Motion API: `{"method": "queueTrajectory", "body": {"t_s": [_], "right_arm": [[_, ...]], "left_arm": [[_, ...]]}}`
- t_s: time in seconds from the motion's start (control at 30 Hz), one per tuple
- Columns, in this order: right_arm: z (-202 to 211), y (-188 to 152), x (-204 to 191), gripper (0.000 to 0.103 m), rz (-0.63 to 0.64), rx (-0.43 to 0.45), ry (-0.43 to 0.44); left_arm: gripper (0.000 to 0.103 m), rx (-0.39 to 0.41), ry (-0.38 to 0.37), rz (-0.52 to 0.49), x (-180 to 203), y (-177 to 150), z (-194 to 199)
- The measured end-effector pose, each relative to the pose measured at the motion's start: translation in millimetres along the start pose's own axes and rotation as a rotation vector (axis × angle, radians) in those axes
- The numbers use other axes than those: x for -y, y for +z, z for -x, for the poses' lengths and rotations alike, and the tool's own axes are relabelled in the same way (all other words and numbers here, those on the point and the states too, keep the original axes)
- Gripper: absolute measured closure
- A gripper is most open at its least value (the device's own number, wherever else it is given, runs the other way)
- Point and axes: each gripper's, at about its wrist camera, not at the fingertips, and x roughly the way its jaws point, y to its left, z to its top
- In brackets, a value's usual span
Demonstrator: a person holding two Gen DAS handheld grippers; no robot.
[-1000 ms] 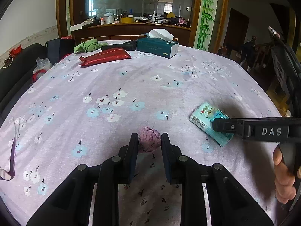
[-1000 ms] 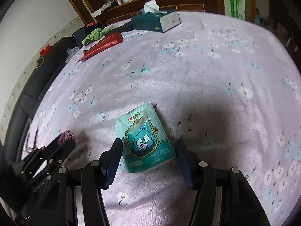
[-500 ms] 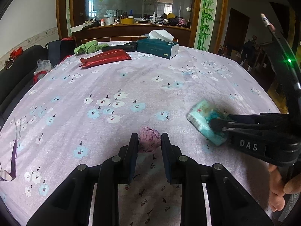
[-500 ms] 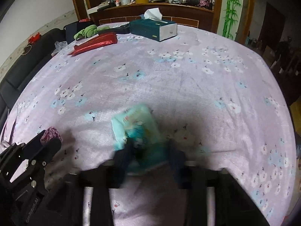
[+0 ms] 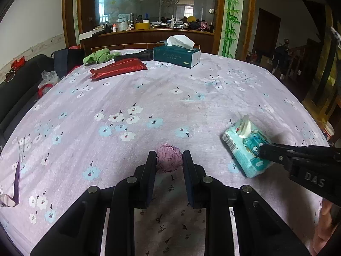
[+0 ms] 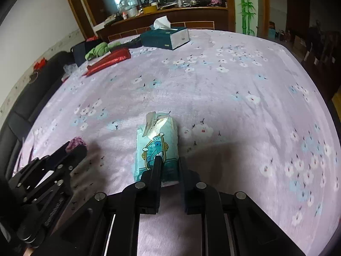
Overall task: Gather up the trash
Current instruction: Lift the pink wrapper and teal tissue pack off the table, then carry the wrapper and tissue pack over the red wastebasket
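The right gripper [image 6: 169, 160] is now pinching the teal tissue packet [image 6: 157, 147], its jaws having closed from a wide spread, tilting it up off the tabletop [image 5: 170, 98]. The left gripper [image 5: 169, 160] is still clamping the crumpled pink wad [image 5: 169, 157] nearby, so both pieces are seemingly ready for carrying off.

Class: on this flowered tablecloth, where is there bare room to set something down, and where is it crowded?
Free: the wide middle stretch between the dark green tissue box and the teal tissue packet, and the cloth right of that packet. Crowded: the far left corner, with the red foil pouch and green cloth bundle, and around the crumpled pink ball.
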Motion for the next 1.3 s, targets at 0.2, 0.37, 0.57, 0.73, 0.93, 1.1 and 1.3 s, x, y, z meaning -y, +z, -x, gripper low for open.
{"method": "queueTrajectory", "body": {"t_s": [0.2, 0.37, 0.57, 0.73, 0.93, 1.1, 1.3], "right_arm": [[38.8, -20.2, 17.2, 0.088, -0.077, 0.048, -0.013], [89.0, -47.0, 45.3, 0.088, -0.135, 0.103, -0.042], [150.1, -83.7, 85.1, 0.088, -0.221, 0.169, -0.050], [189.8, -112.5, 104.7, 0.088, -0.272, 0.224, -0.049], [222.6, -141.1, 116.0, 0.088, -0.315, 0.280, -0.051], [240.0, -156.7, 124.7, 0.088, -0.345, 0.311, -0.055], [250.5, -171.6, 129.1, 0.088, -0.359, 0.322, -0.057]], "left_arm": [[0.080, 0.019, -0.053, -0.039, 15.1, -1.8, 9.3], [0.080, 0.044, -0.075, -0.092, 37.9, -3.9, 23.9], [0.080, 0.094, -0.085, -0.161, 74.0, -8.9, 55.3], [0.080, 0.150, -0.097, -0.218, 106.9, -14.0, 88.4], [0.080, 0.188, -0.111, -0.284, 140.7, -24.5, 116.9], [0.080, 0.203, -0.126, -0.320, 161.7, -33.3, 132.2], [0.080, 0.216, -0.144, -0.353, 178.1, -42.0, 146.0]]}}
